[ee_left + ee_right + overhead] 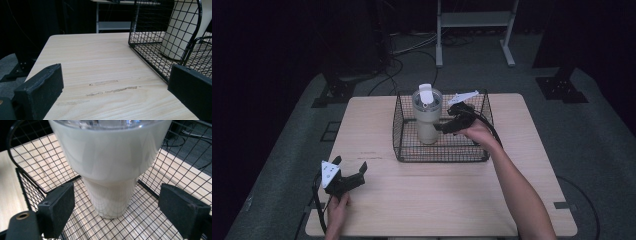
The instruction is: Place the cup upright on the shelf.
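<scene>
Right gripper agape, one tumbler, one basket

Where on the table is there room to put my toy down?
The table is bare along its near side, between the left gripper and the person's right forearm, and on the left beside the wire basket. A narrower bare strip runs right of the basket. Inside it is crowded: the tumbler stands there with the right gripper reaching in, jaws open.
</scene>
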